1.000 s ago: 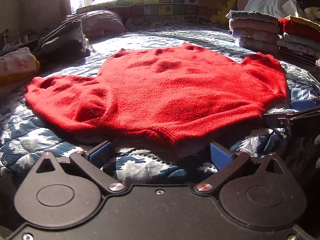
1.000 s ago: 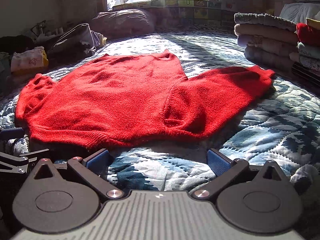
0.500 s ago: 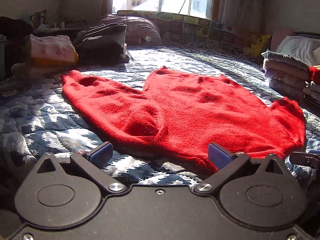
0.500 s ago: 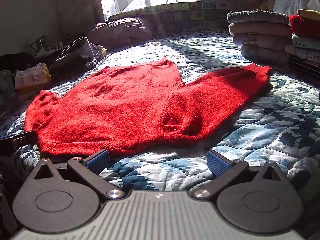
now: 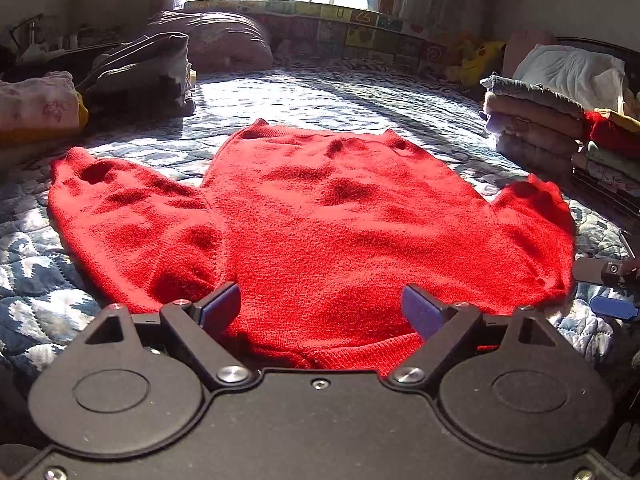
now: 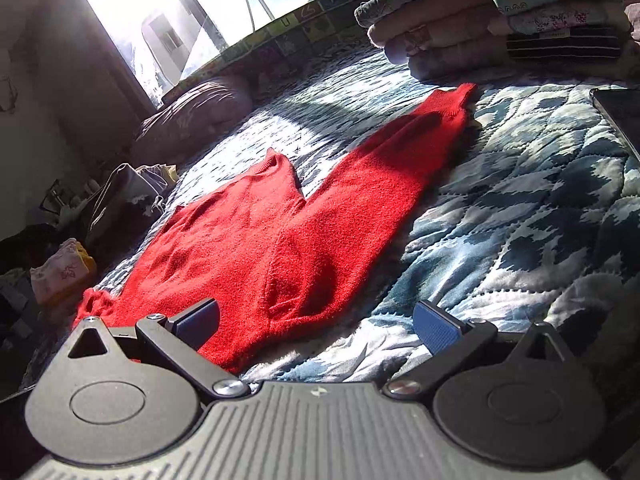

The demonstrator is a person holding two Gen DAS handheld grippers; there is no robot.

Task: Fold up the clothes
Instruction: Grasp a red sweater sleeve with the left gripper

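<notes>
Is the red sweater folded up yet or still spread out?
Spread out, not folded. The red sweater lies flat on the quilt, both sleeves stretched out to the sides. Both grippers are open, holding nothing.

Both grippers are down low at the near edge of the red sweater (image 5: pixel 340 220). The left gripper (image 5: pixel 320 306) has its jaws spread wide, blue pads (image 5: pixel 416 310) sitting right over the sweater's near hem. The right gripper (image 6: pixel 316 320) is wide open too and rolled to one side, its left pad (image 6: pixel 198 320) over the sweater's corner, the other pad off it.
</notes>
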